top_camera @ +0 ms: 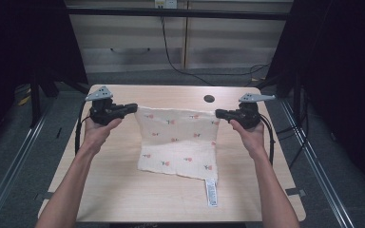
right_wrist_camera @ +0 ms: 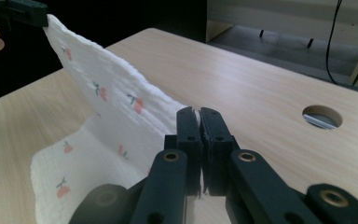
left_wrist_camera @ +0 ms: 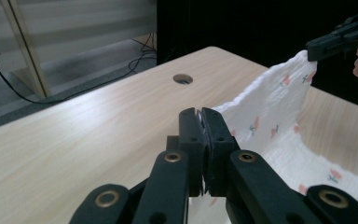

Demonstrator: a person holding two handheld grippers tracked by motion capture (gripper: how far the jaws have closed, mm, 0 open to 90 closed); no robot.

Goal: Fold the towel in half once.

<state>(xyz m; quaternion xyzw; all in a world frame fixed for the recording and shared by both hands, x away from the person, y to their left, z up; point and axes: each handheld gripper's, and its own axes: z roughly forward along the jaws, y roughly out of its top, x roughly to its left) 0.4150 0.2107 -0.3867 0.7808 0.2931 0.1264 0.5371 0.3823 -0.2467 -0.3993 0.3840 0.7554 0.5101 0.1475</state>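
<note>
— What are we gripping right now?

— We are pinching the cloth [top_camera: 178, 137] with both tongs. The left tongs [top_camera: 132, 108] are clamped tight on one far corner, the right tongs [top_camera: 220, 113] on the other, the jaws pressed together with only fabric between them.

— And where is the cloth hanging?

— We are holding its far edge taut between the two tongs, above the worktop [top_camera: 123, 190]. Below them it is sloping down towards us, its near part lying on the worktop, a white label [top_camera: 211, 192] trailing from the near corner.
</note>
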